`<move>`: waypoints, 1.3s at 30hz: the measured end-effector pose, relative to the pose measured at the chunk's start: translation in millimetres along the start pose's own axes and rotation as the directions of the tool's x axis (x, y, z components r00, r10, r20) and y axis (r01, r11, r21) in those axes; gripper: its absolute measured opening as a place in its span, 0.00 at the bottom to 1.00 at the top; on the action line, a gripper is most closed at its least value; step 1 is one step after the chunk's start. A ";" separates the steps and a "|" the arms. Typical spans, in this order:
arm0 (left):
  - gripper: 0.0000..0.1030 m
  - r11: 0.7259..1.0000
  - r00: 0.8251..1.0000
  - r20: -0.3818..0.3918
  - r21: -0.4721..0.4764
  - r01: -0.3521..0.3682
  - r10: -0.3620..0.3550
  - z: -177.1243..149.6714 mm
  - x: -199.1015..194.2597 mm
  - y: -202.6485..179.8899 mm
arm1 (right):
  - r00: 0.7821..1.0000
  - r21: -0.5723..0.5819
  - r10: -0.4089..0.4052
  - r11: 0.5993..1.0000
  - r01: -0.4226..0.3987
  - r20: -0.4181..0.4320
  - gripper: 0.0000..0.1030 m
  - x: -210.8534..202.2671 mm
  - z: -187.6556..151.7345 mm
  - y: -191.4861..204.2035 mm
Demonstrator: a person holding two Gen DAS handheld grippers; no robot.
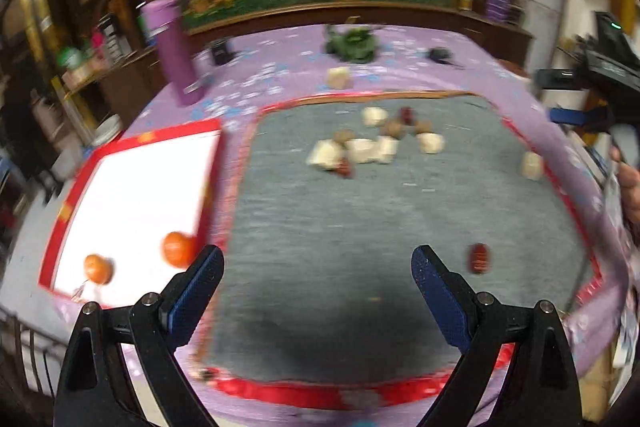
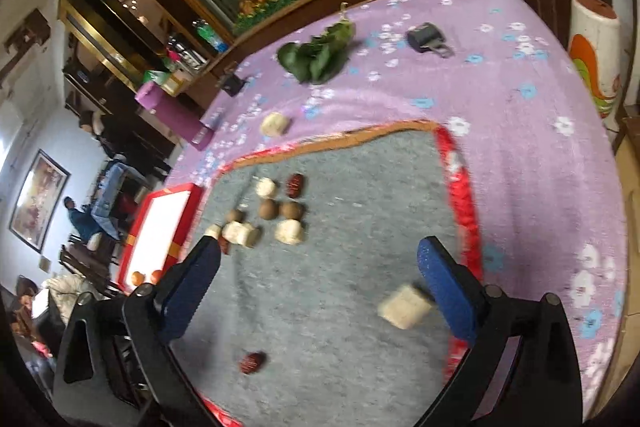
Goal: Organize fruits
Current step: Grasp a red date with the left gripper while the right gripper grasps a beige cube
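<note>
Both hand-held grippers hang above the grey mat (image 1: 360, 247) with nothing between their fingers. The left hand-held gripper (image 1: 318, 267) is spread wide at the bottom of its frame, released, its left finger just beside the red-rimmed tray (image 1: 132, 143). The right hand-held gripper (image 2: 320, 259) is also released, its fingers well apart.

Two oranges (image 1: 178, 248) sit in the lower corner of the tray, at the lower left of the left view. That looks like the sorting spot, so the tray probably lies beside the mat to keep carries short. Most of the rest is still loose on the mat: a cluster of pale chunks (image 1: 360, 149), brown round fruits (image 2: 268, 209) and a dark red date (image 2: 296, 185) in the upper middle of both views. I cannot tell what the pale pieces are; both frames are blurred.

A single red date (image 1: 479, 258) lies just right of the left gripper's right finger. In the right view one pale block (image 2: 405, 306) lies close to the inner side of the right finger, off centre. The open fingers suit a pickup, and this block seems the likely next target; the gripper would need to shift right to centre it first.

Another pale piece (image 2: 275, 124), leaves (image 2: 316, 57) and a purple bottle (image 1: 174, 49) rest on the purple cloth (image 2: 520, 147) beyond the mat.
</note>
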State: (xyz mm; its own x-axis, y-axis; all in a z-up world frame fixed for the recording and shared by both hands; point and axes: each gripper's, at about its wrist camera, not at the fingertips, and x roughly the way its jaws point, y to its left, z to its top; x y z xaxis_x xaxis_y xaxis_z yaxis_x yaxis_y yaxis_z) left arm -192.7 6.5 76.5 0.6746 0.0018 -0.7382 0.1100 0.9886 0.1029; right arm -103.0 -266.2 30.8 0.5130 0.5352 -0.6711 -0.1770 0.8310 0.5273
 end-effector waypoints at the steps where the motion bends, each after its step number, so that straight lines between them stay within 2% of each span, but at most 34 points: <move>1: 0.93 0.999 1.000 0.001 0.037 0.008 -0.008 0.1 2.6 -10.0 | 1.000 0.002 -0.018 1.000 0.018 -0.003 0.94 -3.2 -4.5 -6.3; 2: 0.92 0.997 1.000 -0.001 0.070 0.019 -0.019 -1.4 5.3 -21.1 | 0.999 0.013 -0.031 0.999 0.031 -0.020 0.92 -3.4 -7.4 -12.5; 4: 0.92 0.993 0.999 -0.011 0.111 0.042 -0.041 2.7 16.2 -41.6 | 0.997 0.040 -0.027 0.999 0.030 -0.069 0.78 1.6 -12.6 -22.4; 6: 0.92 0.989 0.998 -0.022 0.138 0.060 -0.058 3.4 21.9 -57.9 | 0.994 0.058 -0.027 0.998 0.033 -0.102 0.74 5.9 -16.1 -26.7; 10: 0.91 0.981 0.995 -0.024 0.162 0.103 -0.101 3.3 27.9 -73.3 | 0.988 0.051 -0.079 0.995 0.086 -0.130 0.71 17.9 -21.2 -28.1; 13: 0.86 0.980 0.992 -0.041 0.155 0.126 -0.121 0.4 35.0 -76.1 | 0.981 0.058 -0.094 0.993 0.105 -0.170 0.64 34.1 -22.6 -28.8; 15: 0.78 0.978 0.987 -0.073 0.142 0.153 -0.143 -1.2 39.9 -77.3 | 0.972 0.034 -0.146 0.987 0.154 -0.185 0.61 43.3 -24.7 -27.8; 17: 0.77 0.974 0.981 -0.092 0.139 0.179 -0.168 -2.6 44.1 -82.6 | 0.966 0.029 -0.179 0.982 0.188 -0.187 0.58 48.9 -27.6 -29.0; 19: 0.75 0.972 0.981 -0.098 0.152 0.180 -0.166 -2.7 47.3 -88.2 | 0.961 -0.007 -0.219 0.975 0.221 -0.169 0.47 49.7 -29.8 -27.1; 22: 0.60 0.966 0.977 -0.137 0.179 0.187 -0.163 -5.2 55.6 -99.3 | 0.948 -0.059 -0.279 0.960 0.273 -0.155 0.35 49.0 -33.5 -25.5; 23: 0.55 0.966 0.977 -0.151 0.189 0.178 -0.151 -7.0 58.8 -102.7 | 0.946 -0.077 -0.287 0.957 0.278 -0.148 0.35 48.5 -34.6 -24.6; 26: 0.54 0.965 0.982 -0.136 0.210 0.155 -0.129 -8.2 57.5 -107.5 | 0.939 -0.125 -0.317 0.945 0.301 -0.135 0.35 49.0 -37.4 -19.7; 28: 0.46 0.963 0.983 -0.123 0.218 0.158 -0.133 -10.1 54.8 -109.3 | 0.932 -0.152 -0.341 0.935 0.322 -0.124 0.35 50.5 -38.6 -15.6; 29: 0.39 0.962 0.983 -0.119 0.221 0.162 -0.138 -11.5 53.5 -110.4 | 0.928 -0.167 -0.354 0.928 0.333 -0.117 0.35 51.4 -40.1 -13.0; 30: 0.22 0.955 0.978 -0.121 0.224 0.196 -0.172 -13.7 50.6 -112.8 | 0.925 -0.175 -0.363 0.924 0.341 -0.112 0.35 52.3 -40.5 -11.2; 31: 0.16 0.951 0.974 -0.123 0.223 0.216 -0.192 -14.6 49.8 -115.1 | 0.921 -0.185 -0.376 0.917 0.353 -0.105 0.35 52.4 -42.0 -9.0; 34: 0.16 0.950 0.981 -0.101 0.253 0.184 -0.163 -17.8 46.7 -120.5 | 0.915 -0.199 -0.392 0.908 0.369 -0.091 0.35 52.6 -44.9 -3.8; 36: 0.15 0.953 0.979 -0.101 0.230 0.196 -0.177 -18.3 46.1 -117.1 | 0.917 -0.199 -0.389 0.909 0.367 -0.089 0.35 52.1 -46.5 -1.1; 39: 0.15 0.955 0.975 -0.100 0.206 0.214 -0.197 -18.7 45.1 -110.9 | 0.930 -0.162 -0.360 0.925 0.345 -0.077 0.29 45.1 -45.4 -3.2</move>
State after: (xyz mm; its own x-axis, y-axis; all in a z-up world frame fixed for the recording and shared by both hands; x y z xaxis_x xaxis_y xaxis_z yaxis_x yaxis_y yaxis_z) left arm -188.1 -100.2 19.3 0.5632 -0.1775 -0.8070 0.3998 0.9133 0.0781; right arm -117.5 -237.8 -24.7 0.4758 0.2100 -0.8541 -0.1227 0.9774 0.1720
